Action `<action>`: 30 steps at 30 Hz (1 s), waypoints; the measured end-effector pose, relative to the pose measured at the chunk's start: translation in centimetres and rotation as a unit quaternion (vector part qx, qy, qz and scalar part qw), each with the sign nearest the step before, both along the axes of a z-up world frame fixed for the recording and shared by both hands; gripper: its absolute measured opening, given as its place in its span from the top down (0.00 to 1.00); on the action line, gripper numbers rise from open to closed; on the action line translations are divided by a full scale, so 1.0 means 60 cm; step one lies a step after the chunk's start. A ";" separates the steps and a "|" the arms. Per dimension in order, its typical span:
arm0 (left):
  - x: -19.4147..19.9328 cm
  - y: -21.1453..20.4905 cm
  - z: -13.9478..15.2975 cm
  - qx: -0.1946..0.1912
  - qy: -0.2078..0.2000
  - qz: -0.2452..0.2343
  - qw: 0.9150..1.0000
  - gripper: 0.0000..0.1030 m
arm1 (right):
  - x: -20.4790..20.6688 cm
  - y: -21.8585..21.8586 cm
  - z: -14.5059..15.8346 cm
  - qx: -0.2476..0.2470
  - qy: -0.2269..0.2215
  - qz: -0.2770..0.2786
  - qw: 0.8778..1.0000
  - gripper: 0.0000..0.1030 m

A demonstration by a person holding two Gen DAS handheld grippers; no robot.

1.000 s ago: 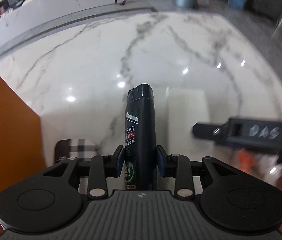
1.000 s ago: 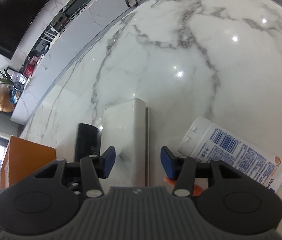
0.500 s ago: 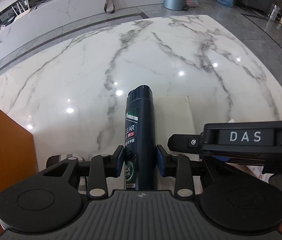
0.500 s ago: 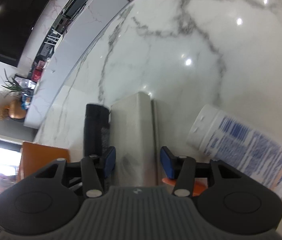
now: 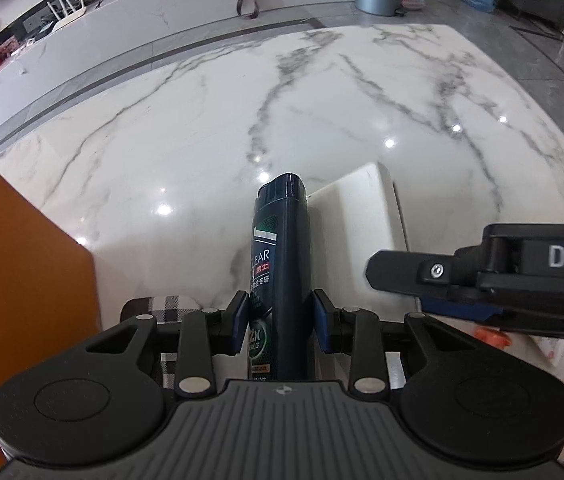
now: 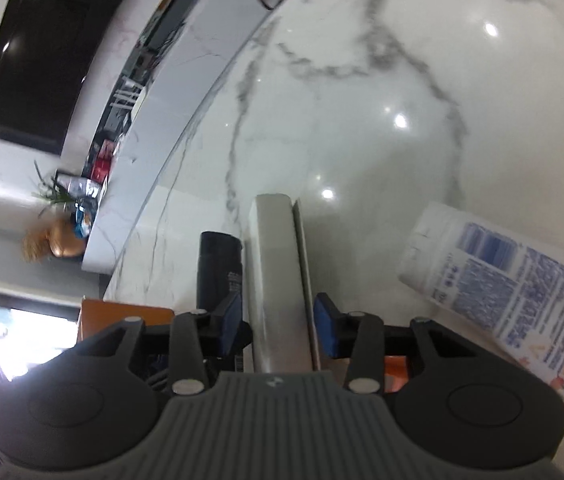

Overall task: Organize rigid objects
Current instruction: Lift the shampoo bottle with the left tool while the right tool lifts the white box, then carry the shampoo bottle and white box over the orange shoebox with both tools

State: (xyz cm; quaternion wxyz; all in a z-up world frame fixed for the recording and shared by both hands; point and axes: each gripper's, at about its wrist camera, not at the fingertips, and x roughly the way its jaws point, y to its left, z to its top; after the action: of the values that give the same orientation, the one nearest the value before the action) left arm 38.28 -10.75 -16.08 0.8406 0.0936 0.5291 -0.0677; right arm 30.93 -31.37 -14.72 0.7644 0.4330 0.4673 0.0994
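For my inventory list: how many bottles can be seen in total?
2. The dark bottle is in the left gripper; the white bottle lies on the table, right of the right gripper. Others may be hidden.

— What carries everything here?

— A white marble desk [image 5: 186, 148] with grey veins, glossy enough to throw back ceiling lights.

— And what lies on it?

— A pale white box [image 5: 356, 216] lies flat near the middle. Right of it, a white bottle [image 6: 498, 280] with a blue printed label lies on its side, cap pointing away. An orange box [image 5: 30, 280] stands at the left edge, with a black-and-white checked item [image 5: 172, 306] just beside it.

— Anything else?

— Something small and orange [image 5: 490, 336] sits near the white box; too hidden to identify.
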 end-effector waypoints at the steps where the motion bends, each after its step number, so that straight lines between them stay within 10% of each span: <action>1: 0.000 0.001 -0.004 -0.002 0.005 0.002 1.000 0.64 | 0.003 0.003 -0.004 0.012 0.001 0.006 1.000 0.59; 19: -0.038 0.058 0.070 -0.096 -0.017 0.054 0.994 0.63 | 0.012 0.024 0.015 -0.090 -0.048 0.054 0.993 0.71; 25: -0.104 0.132 0.183 -0.164 -0.064 0.068 0.982 0.63 | -0.016 0.030 0.092 -0.087 -0.098 0.067 0.989 0.71; 30: -0.151 0.232 0.244 -0.120 -0.096 0.084 0.985 0.63 | -0.032 0.101 0.196 -0.076 -0.144 0.117 0.980 0.71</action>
State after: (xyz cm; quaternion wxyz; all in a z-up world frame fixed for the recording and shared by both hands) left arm 29.22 3.16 -1.43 0.8956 -0.0461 0.4397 -0.0505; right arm 29.02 -25.32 -2.96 0.8373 0.2973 0.4058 0.2140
